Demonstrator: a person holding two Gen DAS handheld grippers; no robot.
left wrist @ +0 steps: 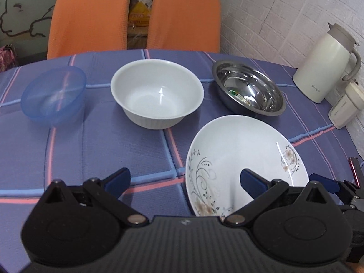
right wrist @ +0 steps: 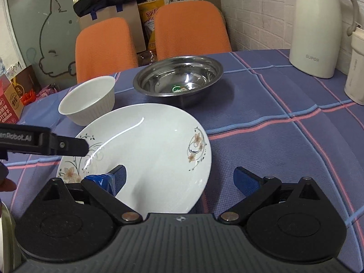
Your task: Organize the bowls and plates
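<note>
A white plate (left wrist: 245,159) with flower prints lies on the blue checked tablecloth (left wrist: 102,147), near and to the right. Behind it stand a blue see-through bowl (left wrist: 53,95), a white ribbed bowl (left wrist: 157,95) and a steel bowl (left wrist: 248,88). My left gripper (left wrist: 185,182) is open, its right finger hovering over the plate's near left rim. My right gripper (right wrist: 180,178) is open too, straddling the right rim of the plate (right wrist: 147,147), left finger above the plate. The white bowl (right wrist: 87,100) and steel bowl (right wrist: 179,82) sit beyond. Neither gripper holds anything.
A cream thermos jug (left wrist: 327,63) and a white container (left wrist: 345,109) stand at the right by the brick wall. Two orange chairs (left wrist: 91,16) back onto the table's far edge. A hand (right wrist: 6,184) shows at the left edge, with boxes (right wrist: 11,100) beyond.
</note>
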